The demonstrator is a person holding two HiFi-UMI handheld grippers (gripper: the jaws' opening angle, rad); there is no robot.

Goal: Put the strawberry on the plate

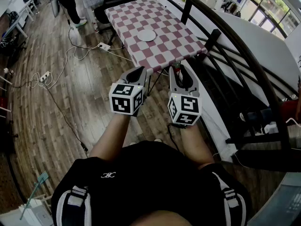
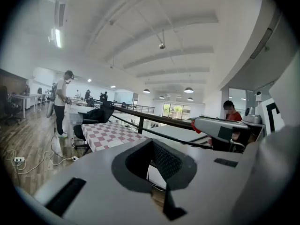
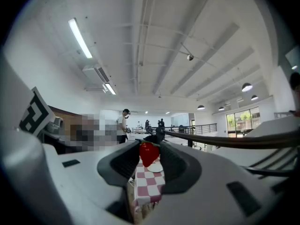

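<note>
clamping strawberry (image 3: 149, 153); right gripper (image 3: 150, 148) jaws; white shirt emblem (image 1: 108, 175)

red strawberry (image 3: 149, 153). white plate (image 1: 146, 35) on a dull red-and-white checked tablecloth (image 1: 162, 46). black-and-white square markers on the cubes of the left gripper (image 1: 139, 70) and right gripper (image 1: 182, 68). brown plank floor (image 1: 56, 102). black shirt (image 1: 141, 173).

A brown wood floor (image 1: 47, 117) has white cables (image 1: 75, 55) at 10 o'clock. A red-and-white checked table (image 1: 164, 46) stands at 12 o'clock. A black railing (image 1: 212, 39) runs at 2 o'clock, with windows (image 1: 270, 6) past it. Long lights (image 3: 83, 37) glow on the ceiling.
</note>
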